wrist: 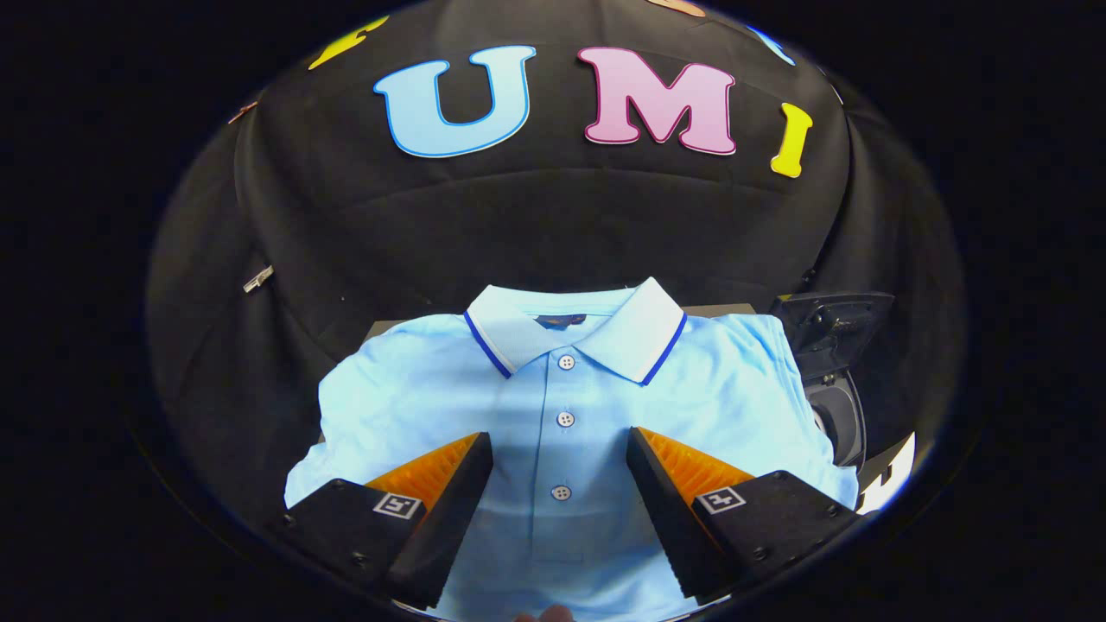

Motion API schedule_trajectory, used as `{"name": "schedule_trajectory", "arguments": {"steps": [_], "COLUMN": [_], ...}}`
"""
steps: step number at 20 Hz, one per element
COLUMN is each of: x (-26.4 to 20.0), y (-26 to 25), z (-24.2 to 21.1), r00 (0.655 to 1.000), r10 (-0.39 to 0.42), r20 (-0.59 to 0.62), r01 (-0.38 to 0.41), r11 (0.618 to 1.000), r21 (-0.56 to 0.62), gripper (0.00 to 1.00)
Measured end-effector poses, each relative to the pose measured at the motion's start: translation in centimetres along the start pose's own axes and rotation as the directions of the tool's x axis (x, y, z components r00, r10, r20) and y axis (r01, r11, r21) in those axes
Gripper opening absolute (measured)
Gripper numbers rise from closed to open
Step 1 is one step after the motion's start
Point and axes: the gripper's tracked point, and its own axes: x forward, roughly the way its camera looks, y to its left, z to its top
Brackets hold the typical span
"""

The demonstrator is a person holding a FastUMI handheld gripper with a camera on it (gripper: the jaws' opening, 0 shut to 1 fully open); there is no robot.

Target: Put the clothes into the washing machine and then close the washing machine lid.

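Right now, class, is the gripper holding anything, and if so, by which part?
Nothing is held. The gripper is open, its fingers spread either side of the button placket of the light blue polo shirt, which lies flat.

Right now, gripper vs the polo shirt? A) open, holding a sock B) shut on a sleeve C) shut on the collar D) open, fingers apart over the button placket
D: the gripper is open, its fingers spread either side of the buttons running down the light blue polo shirt, gripping nothing.
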Motion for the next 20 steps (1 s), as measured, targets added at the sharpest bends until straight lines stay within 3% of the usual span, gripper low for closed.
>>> {"name": "schedule_trajectory", "arguments": {"steps": [4, 5, 8, 9, 14, 16, 20], "x": [-0.02, 0.05, 0.07, 0.13, 0.29, 0.17, 0.1], "y": [-0.29, -0.35, -0.63, -0.58, -0.5, -0.43, -0.4], "z": [-0.33, -0.3, -0.53, -0.62, -0.53, -0.56, -0.71], "r00": [0.998, 0.996, 0.989, 0.988, 0.984, 0.985, 0.984], "r10": [-0.029, -0.027, -0.036, -0.035, -0.05, -0.048, -0.052], "r20": [-0.063, -0.09, -0.146, -0.153, -0.169, -0.167, -0.173], "r01": [0.027, 0.023, 0.031, 0.031, 0.047, 0.046, 0.052], "r11": [0.999, 0.999, 0.999, 0.999, 0.999, 0.999, 0.999], "r21": [-0.029, -0.046, -0.039, -0.03, -0.021, -0.017, -0.006], "gripper": [0.99, 0.93, 0.93, 0.79, 0.78, 0.41, 0.41]}}
